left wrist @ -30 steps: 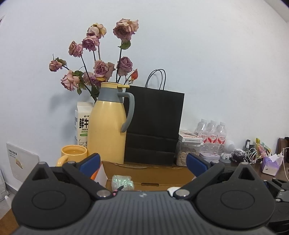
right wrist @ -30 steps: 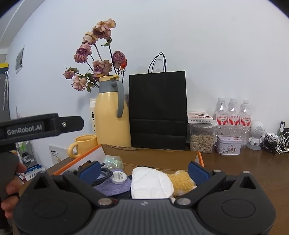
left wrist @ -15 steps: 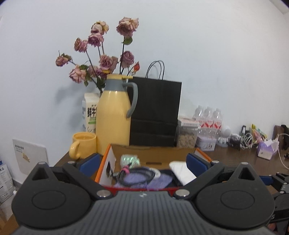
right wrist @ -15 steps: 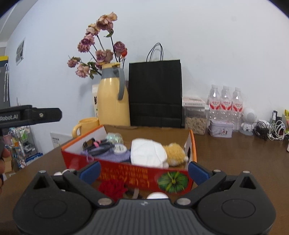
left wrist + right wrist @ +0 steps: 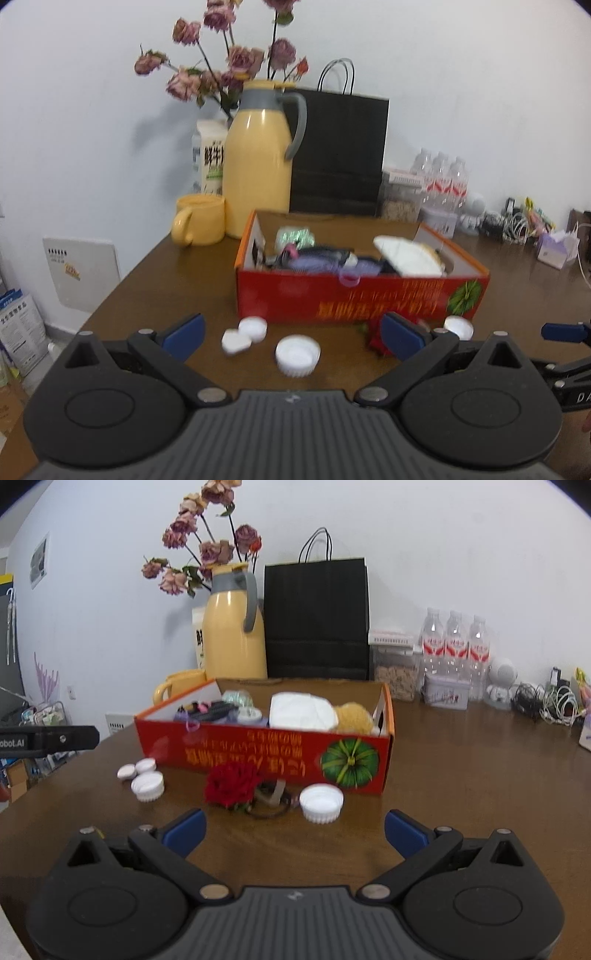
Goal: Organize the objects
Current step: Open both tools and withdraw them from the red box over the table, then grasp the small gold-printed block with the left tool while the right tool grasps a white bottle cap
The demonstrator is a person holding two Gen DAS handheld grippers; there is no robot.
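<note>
Caps [image 5: 147, 785], red flower [image 5: 232, 783] lie loose near side of box [image 5: 258, 755], likely awaiting sorting. Left gripper [image 5: 291, 334], right gripper [image 5: 293, 830]: fingers spread, empty, ready to pick.

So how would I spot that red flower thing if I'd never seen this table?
Find the red cardboard box on the brown table. Against its front wall lies the red fabric rose, between white bottle caps; it is the only red, ruffled thing there.

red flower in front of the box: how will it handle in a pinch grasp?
The red flower looks soft and petal-layered, so it probably squashes and weighs little. It lies against a dark loop; the two may drag together. Unlikely to roll.
</note>
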